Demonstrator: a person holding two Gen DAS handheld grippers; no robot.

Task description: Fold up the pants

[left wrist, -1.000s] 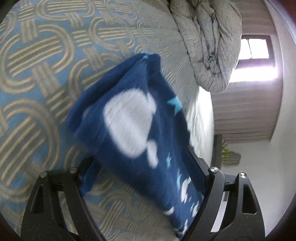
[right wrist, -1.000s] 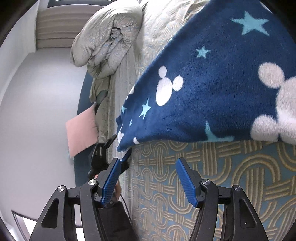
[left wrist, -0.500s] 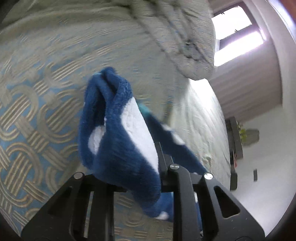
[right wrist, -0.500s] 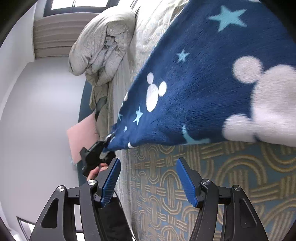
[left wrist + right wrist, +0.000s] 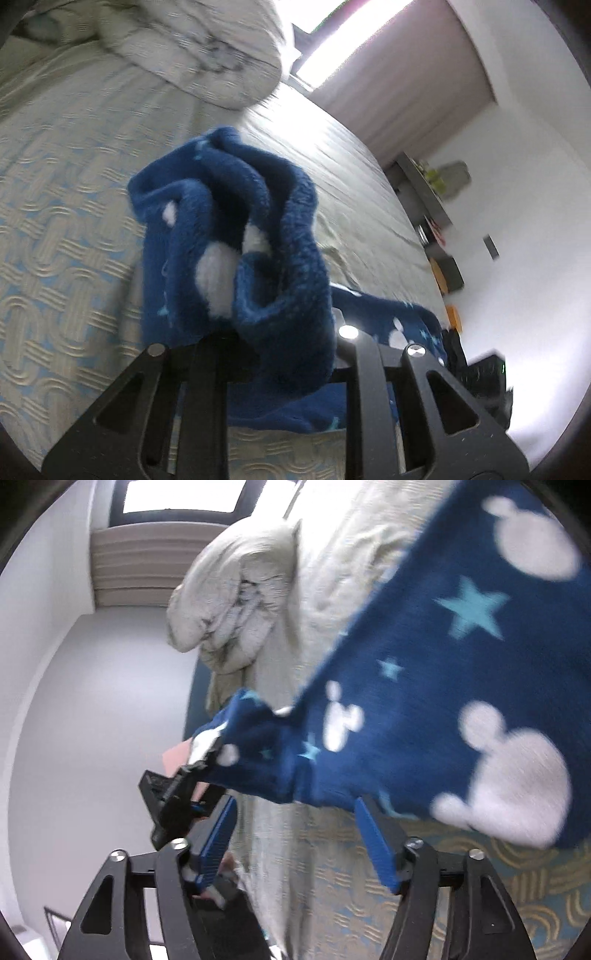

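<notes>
The pants (image 5: 258, 258) are dark blue fleece with white mouse-head shapes and light blue stars. In the left wrist view a bunched end of them fills the space between my left gripper's fingers (image 5: 280, 354), which are shut on it above the bed (image 5: 55, 240). In the right wrist view the pants (image 5: 461, 672) stretch from the upper right down to the left gripper (image 5: 177, 790), which holds their end off the bed's edge. My right gripper (image 5: 295, 834) is open and empty just below the lifted cloth, its blue pads (image 5: 376, 845) apart.
The bed has a blue and beige woven-pattern cover (image 5: 480, 904). A rolled grey duvet (image 5: 236, 602) lies at the head of the bed, also in the left wrist view (image 5: 207, 59). A window (image 5: 181, 494), white walls and a shelf unit (image 5: 428, 206) surround the bed.
My left gripper has lifted and swung its end of the pants up and away from the bed, bunching the cloth. The pants now hang raised across the right wrist view.
</notes>
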